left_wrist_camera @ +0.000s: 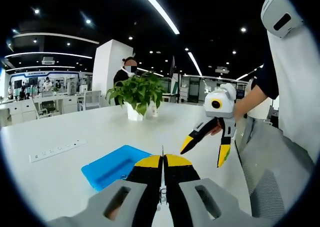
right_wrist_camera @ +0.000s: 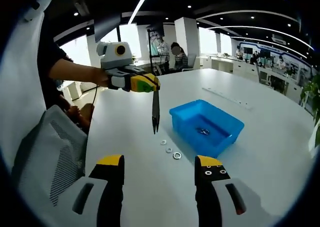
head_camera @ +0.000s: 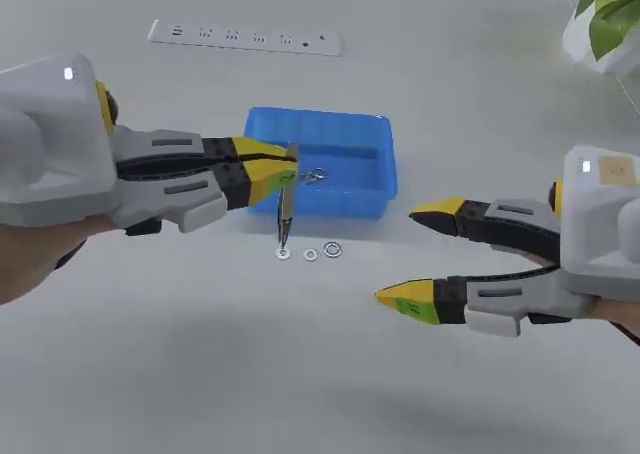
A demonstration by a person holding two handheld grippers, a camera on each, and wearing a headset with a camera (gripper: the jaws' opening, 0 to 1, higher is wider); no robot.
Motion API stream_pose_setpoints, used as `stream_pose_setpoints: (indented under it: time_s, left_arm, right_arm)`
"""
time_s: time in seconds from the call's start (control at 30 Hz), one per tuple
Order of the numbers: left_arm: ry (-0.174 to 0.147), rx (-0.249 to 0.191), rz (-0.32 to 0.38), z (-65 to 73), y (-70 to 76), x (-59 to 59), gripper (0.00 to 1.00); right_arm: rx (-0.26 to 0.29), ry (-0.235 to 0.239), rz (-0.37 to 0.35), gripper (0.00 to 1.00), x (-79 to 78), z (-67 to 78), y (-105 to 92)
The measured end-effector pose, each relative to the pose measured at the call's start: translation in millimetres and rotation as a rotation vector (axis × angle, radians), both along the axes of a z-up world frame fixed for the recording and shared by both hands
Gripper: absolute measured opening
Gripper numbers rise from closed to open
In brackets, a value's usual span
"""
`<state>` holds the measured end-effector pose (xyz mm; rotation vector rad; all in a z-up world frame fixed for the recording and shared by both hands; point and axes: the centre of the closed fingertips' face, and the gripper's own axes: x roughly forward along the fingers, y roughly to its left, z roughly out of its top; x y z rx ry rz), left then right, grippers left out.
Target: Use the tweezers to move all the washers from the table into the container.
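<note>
The left claw (head_camera: 285, 171) is pressed together on the tweezers (head_camera: 285, 214), which hang tips-down right at the leftmost of three washers (head_camera: 310, 255). These lie on the desk (head_camera: 200, 354) just in front of the blue container (head_camera: 330, 202). The right claw (head_camera: 412, 254) is spread and holds nothing, off to the washers' right.

White table (head_camera: 200, 374) carries blue container (head_camera: 340, 202), three washers (head_camera: 309, 255) in row just beside it, power strip (head_camera: 245, 37) beyond, potted plant (head_camera: 600, 24) far right.

Open-plan office: dark ceiling, LED strips (left_wrist_camera: 159, 10), white pillar (left_wrist_camera: 107, 62). White bench (head_camera: 300, 374); power strip (head_camera: 245, 37) upper left in head view; potted plant (left_wrist_camera: 137, 94); mesh chair (right_wrist_camera: 50, 147).
</note>
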<state>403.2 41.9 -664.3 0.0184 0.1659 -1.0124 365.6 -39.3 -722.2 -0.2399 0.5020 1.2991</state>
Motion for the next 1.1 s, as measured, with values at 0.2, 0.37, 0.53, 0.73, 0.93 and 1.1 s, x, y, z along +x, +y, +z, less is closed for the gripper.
stream_pose_setpoints:
  time_s: [0.2, 0.37, 0.53, 0.73, 0.93, 1.1]
  left_arm:
    - [0.021, -0.009, 0.024, -13.3, 3.1, 8.0, 0.04]
    - [0.029, -0.017, 0.021, -18.2, 1.8, 12.0, 0.04]
    - [0.036, -0.023, 0.014, -23.1, 0.1, 12.2, 0.04]
    - [0.042, -0.033, 0.016, -27.0, -0.7, 10.1, 0.04]
    - [0.026, -0.024, 0.02, -26.9, 0.6, 8.6, 0.04]
    - [0.032, -0.032, 0.011, -27.1, -0.2, 6.3, 0.04]
  right_arm:
    - [0.005, 0.036, -0.025, 0.58, -1.4, -6.7, -2.7]
    - [0.01, 0.059, -0.045, 0.58, 0.5, -10.2, -4.5]
    - [0.009, 0.065, -0.05, 0.58, 2.3, -10.8, -3.8]
    - [0.009, 0.07, -0.048, 0.58, 3.2, -9.5, -1.2]
    - [0.01, 0.079, -0.043, 0.58, 0.7, -9.2, 1.4]
    - [0.01, 0.087, -0.042, 0.57, -2.1, -10.4, 2.3]
